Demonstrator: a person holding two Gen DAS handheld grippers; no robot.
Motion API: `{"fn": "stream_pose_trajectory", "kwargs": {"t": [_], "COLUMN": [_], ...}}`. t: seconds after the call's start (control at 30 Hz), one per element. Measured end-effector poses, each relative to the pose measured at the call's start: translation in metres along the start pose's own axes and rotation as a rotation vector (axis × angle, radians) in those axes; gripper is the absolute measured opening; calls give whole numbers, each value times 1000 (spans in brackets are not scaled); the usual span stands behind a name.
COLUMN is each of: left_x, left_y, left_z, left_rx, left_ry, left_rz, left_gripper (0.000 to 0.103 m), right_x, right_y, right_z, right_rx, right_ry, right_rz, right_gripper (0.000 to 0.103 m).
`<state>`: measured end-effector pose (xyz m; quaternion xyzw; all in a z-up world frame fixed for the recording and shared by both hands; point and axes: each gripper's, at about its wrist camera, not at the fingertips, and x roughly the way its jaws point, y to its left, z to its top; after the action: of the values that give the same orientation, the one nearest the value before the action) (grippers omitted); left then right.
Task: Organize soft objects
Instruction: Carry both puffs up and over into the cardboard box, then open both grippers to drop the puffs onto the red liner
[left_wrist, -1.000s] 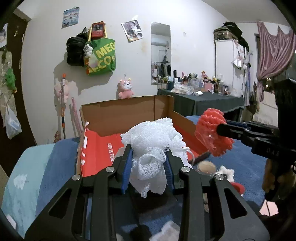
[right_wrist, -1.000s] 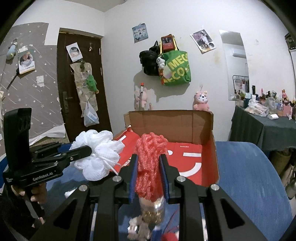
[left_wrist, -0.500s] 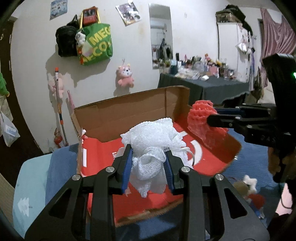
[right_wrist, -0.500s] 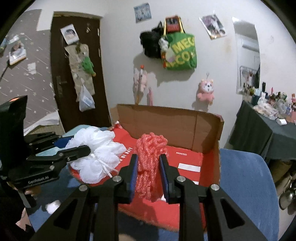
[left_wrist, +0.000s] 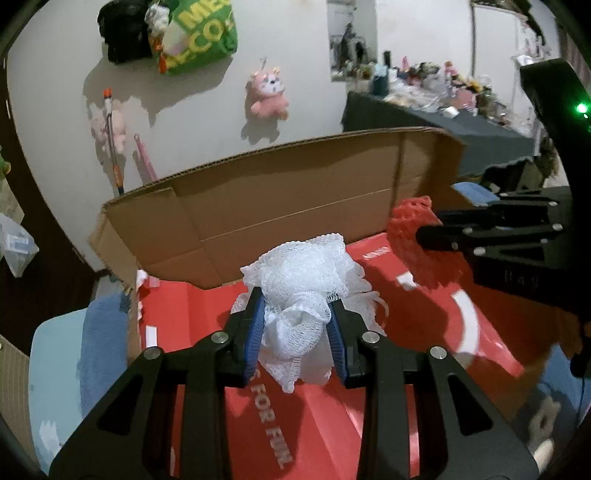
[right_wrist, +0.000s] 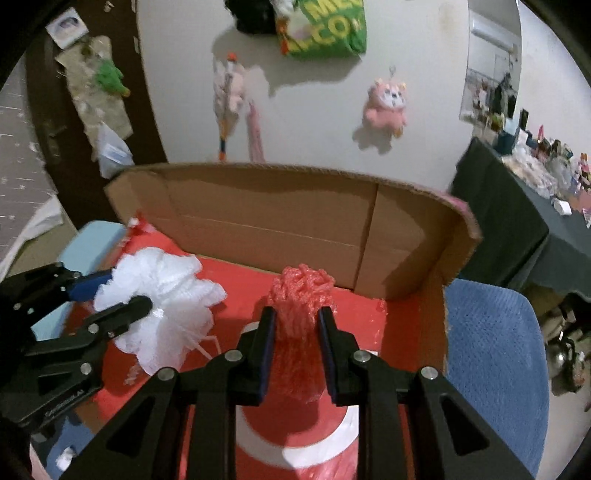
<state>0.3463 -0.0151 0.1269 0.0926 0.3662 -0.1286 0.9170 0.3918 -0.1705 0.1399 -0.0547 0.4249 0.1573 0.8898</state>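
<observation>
My left gripper is shut on a white mesh bath pouf and holds it above the red floor of an open cardboard box. My right gripper is shut on a red foam net and holds it over the same box, near its back right corner. In the right wrist view the left gripper with the white pouf is at the left. In the left wrist view the right gripper with the red net is at the right.
The box lies on a blue towel over a bed. A pink plush and a green bag hang on the wall behind. A dark table with clutter stands at the right. A small toy lies outside the box.
Both grippers have moved forward and down with their loads, from in front of the box to over its red floor. The grips have not changed.
</observation>
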Motion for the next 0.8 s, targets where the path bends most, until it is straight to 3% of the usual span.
{"fn": "stream_pose_trajectory", "kwargs": {"t": [0.4, 0.67, 0.8], "left_x": [59, 76, 78], "left_y": [2, 4, 5], "left_z": [14, 15, 15], "left_rx": [-9, -12, -15], "left_ry": [101, 111, 107], "left_rz": [63, 96, 93], "left_gripper": [30, 35, 43], "right_x": [56, 63, 64], "right_y": [-9, -16, -15], "right_z": [20, 23, 23], "right_rx": [25, 54, 49], "right_ry": [150, 153, 152], "right_rz": [-53, -45, -38], "right_gripper": [25, 28, 31]}}
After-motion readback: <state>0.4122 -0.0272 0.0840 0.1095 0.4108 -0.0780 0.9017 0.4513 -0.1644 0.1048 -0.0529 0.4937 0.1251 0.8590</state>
